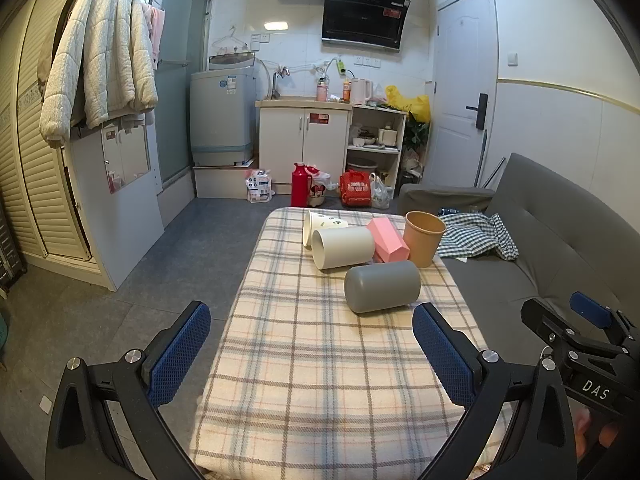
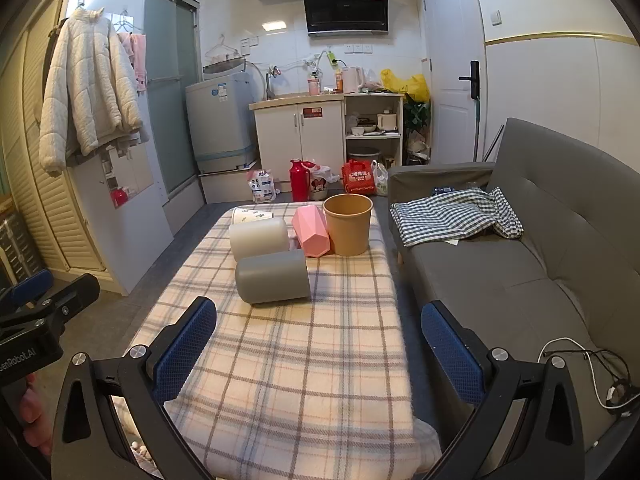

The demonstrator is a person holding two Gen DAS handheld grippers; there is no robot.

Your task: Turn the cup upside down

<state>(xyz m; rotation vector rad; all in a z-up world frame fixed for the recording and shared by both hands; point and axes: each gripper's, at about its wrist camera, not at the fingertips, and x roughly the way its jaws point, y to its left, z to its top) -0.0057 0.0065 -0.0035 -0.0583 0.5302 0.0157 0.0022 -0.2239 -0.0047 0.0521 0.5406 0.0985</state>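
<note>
Several cups sit at the far end of the plaid-covered table. A grey cup lies on its side nearest me. Behind it a white cup and a printed paper cup lie on their sides, and a pink faceted cup leans tilted. A tan paper cup stands upright, mouth up. My left gripper is open and empty, short of the grey cup. My right gripper is open and empty, also short of it.
A grey sofa with a checked cloth stands right of the table. A white cable lies on its seat. Kitchen cabinets, a red thermos and bags stand beyond the table.
</note>
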